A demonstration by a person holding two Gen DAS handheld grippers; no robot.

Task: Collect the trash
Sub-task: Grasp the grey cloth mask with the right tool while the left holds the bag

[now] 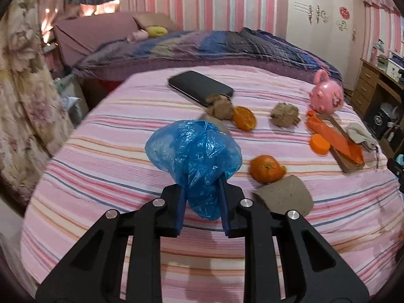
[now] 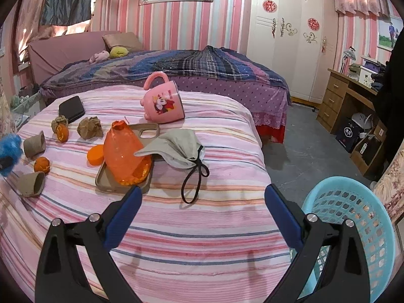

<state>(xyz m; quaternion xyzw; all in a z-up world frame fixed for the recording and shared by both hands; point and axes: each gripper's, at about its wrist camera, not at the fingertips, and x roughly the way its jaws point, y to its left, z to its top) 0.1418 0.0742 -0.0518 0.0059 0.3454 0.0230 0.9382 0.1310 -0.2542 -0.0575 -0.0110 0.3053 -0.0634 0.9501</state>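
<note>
Blue bag (image 1: 194, 156) in left gripper (image 1: 202, 202) hides cardboard tube behind.

Pink-striped cloth (image 1: 106, 151), crumpled blue bag (image 1: 194, 151), pale-blue basket (image 2: 353, 217), pink mug (image 2: 164, 103)

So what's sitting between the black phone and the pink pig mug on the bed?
In the left wrist view, between the phone and the mug: two crumpled brown paper balls, with an orange peel between them.
</note>
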